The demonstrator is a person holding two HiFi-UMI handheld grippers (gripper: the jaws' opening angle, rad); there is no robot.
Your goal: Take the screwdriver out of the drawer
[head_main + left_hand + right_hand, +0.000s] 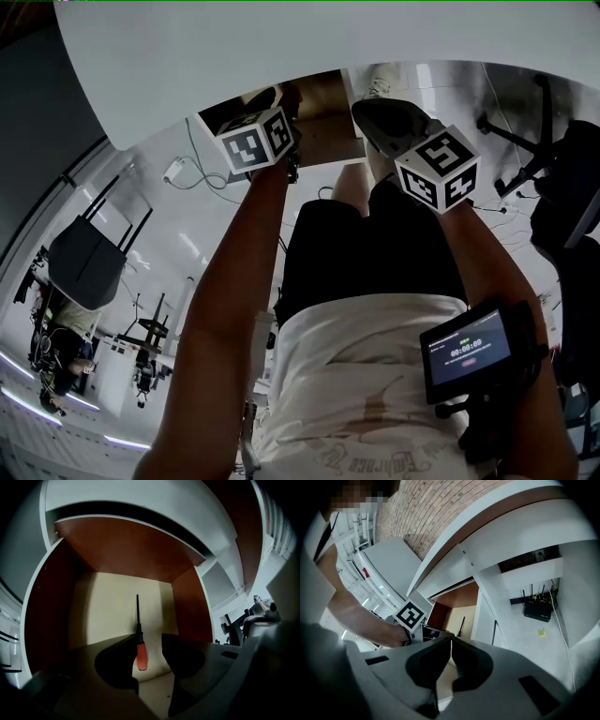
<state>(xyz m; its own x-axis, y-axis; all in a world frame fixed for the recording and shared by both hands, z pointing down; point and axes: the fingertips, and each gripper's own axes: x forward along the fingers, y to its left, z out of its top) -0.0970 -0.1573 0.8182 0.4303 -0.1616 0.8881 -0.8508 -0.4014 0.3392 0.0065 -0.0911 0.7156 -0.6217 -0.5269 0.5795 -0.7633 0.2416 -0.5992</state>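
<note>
The work area is a room with a glossy white floor [178, 216], a brick wall [440, 508] and a white desk top [281, 56]. Below the desk top, a drawer [49, 616] is pulled open. Its walls are reddish-brown and its bottom is cream. A black router [538, 610] with cables sits to the right of the desk unit. An office chair [89, 258] stands well apart on the left.

Screwdriver [139, 632]: it lies flat on the drawer bottom, near the middle. The black shaft points toward the far wall. The orange-red handle is at the near end.

Left gripper [149, 643]: it points down into the open drawer. The jaws stand wide apart. The screwdriver handle shows in the gap between them, closer to the left jaw. Neither pad closes on the handle, so the tool is not gripped.

Right gripper [451, 640]: it is held outside the drawer, to the right of the left gripper, and is aimed toward the drawer opening. The jaws are together with the tips touching. Nothing is between them. In the right gripper view, the left gripper's marker cube [411, 616] shows at the drawer's left side, and the screwdriver shaft is visible beyond it on the cream bottom.

In the head view, both forearms reach forward toward the drawer. A small screen [466, 349] sits near the right forearm.
</note>
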